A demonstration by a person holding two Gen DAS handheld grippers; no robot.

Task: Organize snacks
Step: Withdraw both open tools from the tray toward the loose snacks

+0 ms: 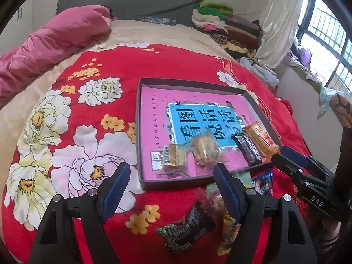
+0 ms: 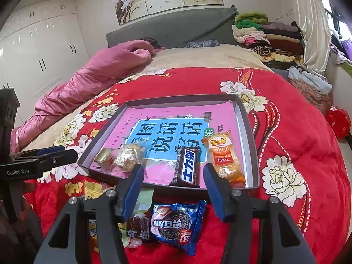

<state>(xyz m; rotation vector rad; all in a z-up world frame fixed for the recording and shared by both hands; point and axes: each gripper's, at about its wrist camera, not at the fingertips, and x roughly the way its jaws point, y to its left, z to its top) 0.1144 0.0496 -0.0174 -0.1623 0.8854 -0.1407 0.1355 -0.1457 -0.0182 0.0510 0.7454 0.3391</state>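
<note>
Ribbed blue pads line our right gripper [image 2: 173, 173], whose jaws stand apart and empty above the glossy black chocolate bar [image 2: 188, 167] in the shallow grey tray [image 2: 250, 132]. Our left gripper [image 1: 171, 176] also gapes, empty. Crinkly wrapped snacks [image 2: 173, 224] lie on the plush red blanket [image 2: 297, 132].

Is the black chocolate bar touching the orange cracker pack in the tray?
Apart. The right wrist view shows pink tray floor between the black chocolate bar and the orange cracker pack.
</note>
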